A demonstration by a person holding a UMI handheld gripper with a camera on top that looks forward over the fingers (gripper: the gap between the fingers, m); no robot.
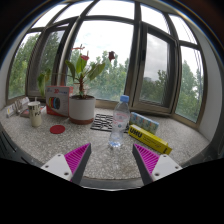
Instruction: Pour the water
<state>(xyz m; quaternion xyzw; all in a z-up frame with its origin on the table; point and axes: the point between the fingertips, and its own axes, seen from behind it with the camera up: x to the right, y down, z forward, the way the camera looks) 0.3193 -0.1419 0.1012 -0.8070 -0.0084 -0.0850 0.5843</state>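
A clear plastic water bottle [120, 122] with a blue cap stands upright on the speckled stone counter [100, 155], a short way beyond my fingers and slightly right of the middle between them. My gripper [112, 158] is open, its magenta pads [76, 158] spread wide with nothing between them. A pale cup [37, 113] stands far off to the left of the bottle, next to a small red lid [57, 128].
A potted plant in a white pot [82, 106] stands behind and left of the bottle. A black-and-white patterned card [102, 122] lies beside the bottle. A yellow box [150, 139] lies to its right. A pink box [59, 99] sits left. Bay windows [110, 50] back the counter.
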